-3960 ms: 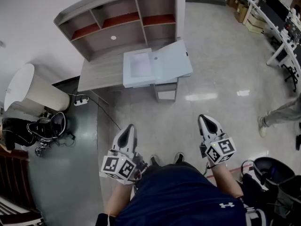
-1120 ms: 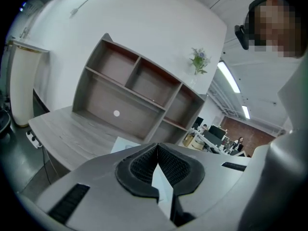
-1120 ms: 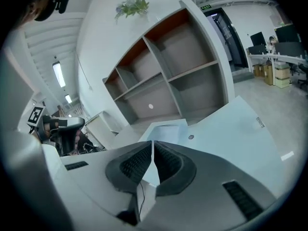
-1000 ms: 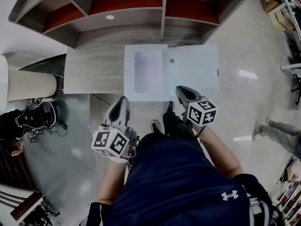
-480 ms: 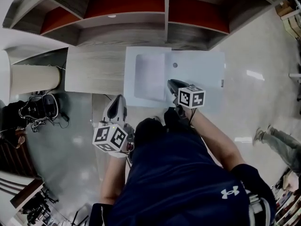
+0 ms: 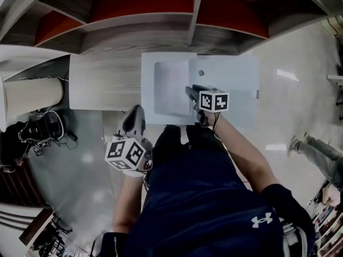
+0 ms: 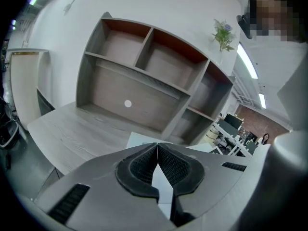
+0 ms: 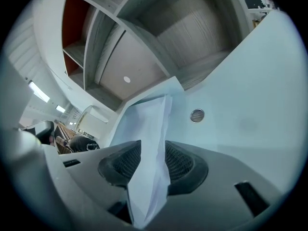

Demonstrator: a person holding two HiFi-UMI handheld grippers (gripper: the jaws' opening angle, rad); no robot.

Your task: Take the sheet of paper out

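Note:
A white sheet of paper (image 6: pixel 170 87) lies in the left half of an open white case (image 6: pixel 147 103) on the wooden desk (image 6: pixel 102 82); the case's lid (image 6: pixel 230 84) lies flat to the right. My right gripper (image 6: pixel 188 91) is at the sheet's right edge. In the right gripper view its jaws are opening, and the raised edge of the paper (image 8: pixel 151 124) stands in the gap of the right gripper (image 8: pixel 153 160) with the pads apart. My left gripper (image 6: pixel 135 113) hangs shut and empty off the desk's front edge, left gripper (image 7: pixel 157 150) pointing at the case (image 7: pixel 139 139).
A shelf unit (image 6: pixel 144 31) with open compartments stands at the back of the desk. A pale cylinder (image 6: pixel 29 95) and a dark bag (image 6: pixel 40 133) are on the floor at the left. Someone's leg (image 6: pixel 316 151) shows at the far right.
My right gripper has moved forward and left from the case's front edge to the sheet's right edge. The left gripper has come slightly forward and lower.

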